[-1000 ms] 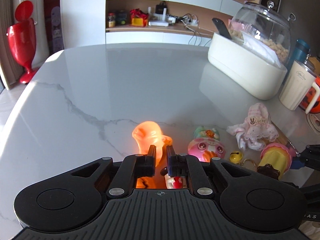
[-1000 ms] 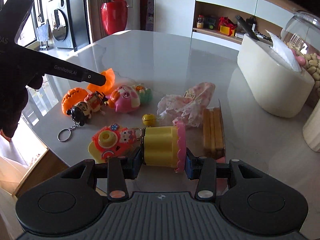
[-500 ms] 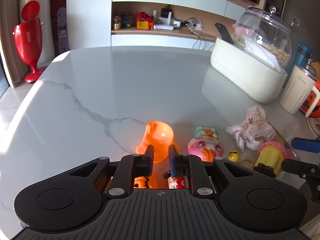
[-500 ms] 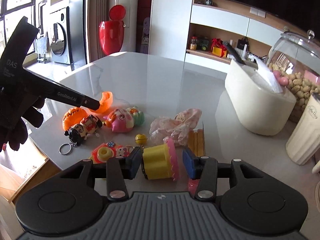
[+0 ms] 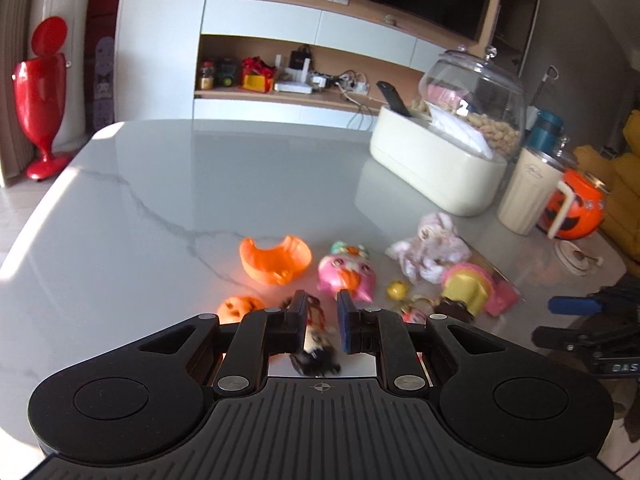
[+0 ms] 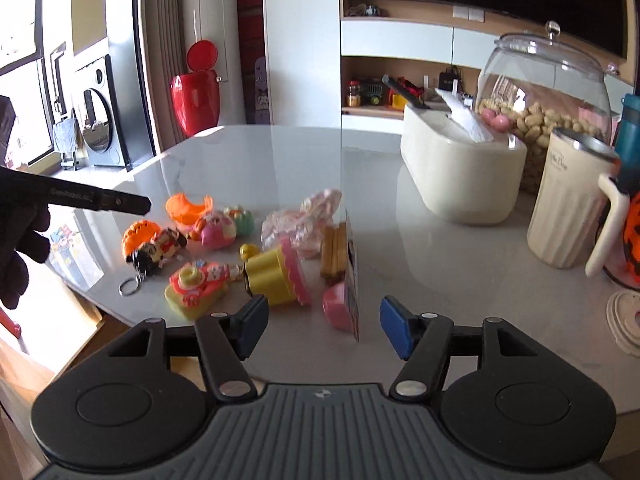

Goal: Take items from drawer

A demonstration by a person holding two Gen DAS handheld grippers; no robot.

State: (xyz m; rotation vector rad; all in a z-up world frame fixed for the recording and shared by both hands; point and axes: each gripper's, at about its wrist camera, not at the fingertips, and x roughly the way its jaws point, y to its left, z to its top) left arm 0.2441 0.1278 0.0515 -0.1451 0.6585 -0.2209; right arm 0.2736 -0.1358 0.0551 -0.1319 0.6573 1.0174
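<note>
- Left wrist view: my left gripper (image 5: 322, 300) has its jaws nearly closed, with only a narrow gap and nothing held.
- A doll keychain (image 5: 316, 336) shows through that gap, blurred and partly hidden by the fingers.
- The toys taken out lie on the marble table (image 5: 160, 200) near its front edge. No drawer is in view.
- I count two orange pumpkin pieces (image 5: 276, 260), one pink round toy (image 5: 348, 276), one yellow bell (image 5: 397, 289), one pink cloth (image 5: 428, 246) and one cupcake toy (image 5: 466, 286).
- My right gripper (image 5: 554, 320) is cut off at the right edge. Its body reads "DAS", maybe incomplete.
- The script on the cream cup (image 5: 528, 192) is too small to read.
- Right wrist view: my right gripper's jaws are wide and have just been opening. The pads touch nothing.
- The cupcake toy lies on its side just beyond the left finger (image 6: 252, 320).
- One yellow-pink camera toy (image 6: 196, 286) and one wafer packet (image 6: 336, 246) lie beside it.
- The packet's print is unreadable.
- The left gripper hangs over the table edge, and its white lettering is blurred.
- The gloved hand (image 6: 20, 248) holding it is cut off.
</note>
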